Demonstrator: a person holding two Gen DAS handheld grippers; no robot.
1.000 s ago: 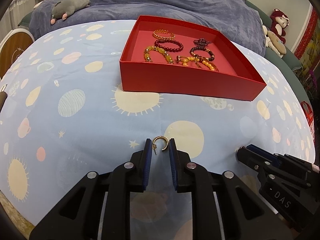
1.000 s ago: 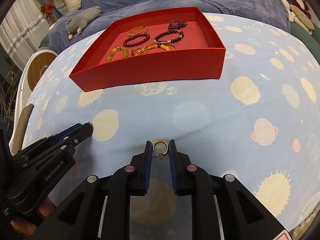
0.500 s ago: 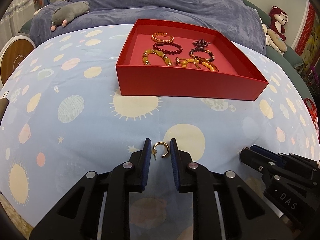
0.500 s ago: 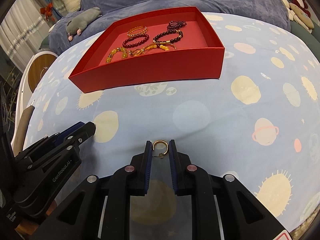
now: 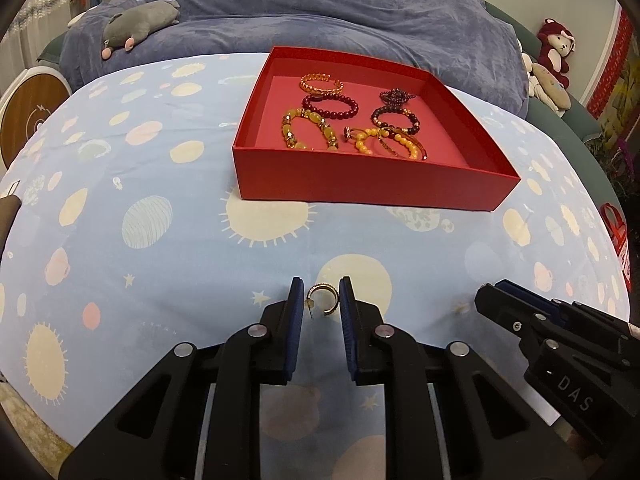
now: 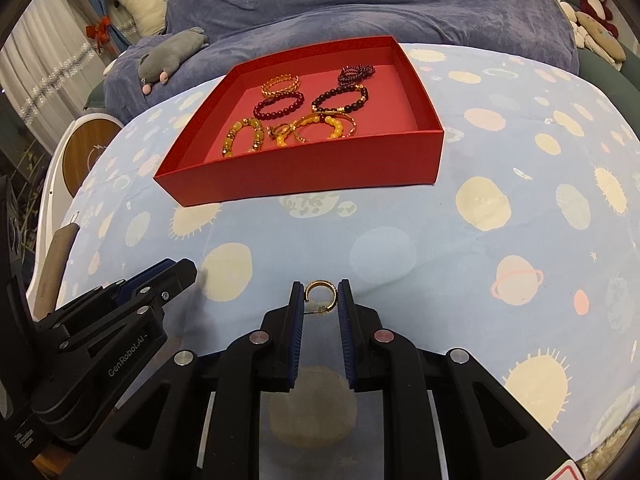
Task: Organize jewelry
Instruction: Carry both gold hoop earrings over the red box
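Observation:
My left gripper (image 5: 319, 299) is shut on a small gold hoop earring (image 5: 323, 299), held between its blue pads above the cloth. My right gripper (image 6: 320, 299) is shut on a second gold hoop earring (image 6: 320, 297) in the same way. A red box (image 5: 376, 182) stands ahead on the cloth and also shows in the right wrist view (image 6: 304, 182). It holds several bracelets: gold, dark red beads, amber beads (image 5: 308, 130) and dark beads (image 6: 340, 98). The right gripper shows at the lower right of the left wrist view (image 5: 560, 332); the left gripper shows at the lower left of the right wrist view (image 6: 120, 312).
The table wears a light blue cloth with suns and planets (image 5: 152, 216). A blue sofa with a grey plush mouse (image 5: 140, 24) lies behind. A round white and wood stool (image 6: 84, 152) stands at the left. Plush toys (image 5: 554, 50) sit at the far right.
The left gripper has risen and tilted, so the red box now sits lower and nearer in its view. The right gripper has lifted slightly. Both still hold their earrings.

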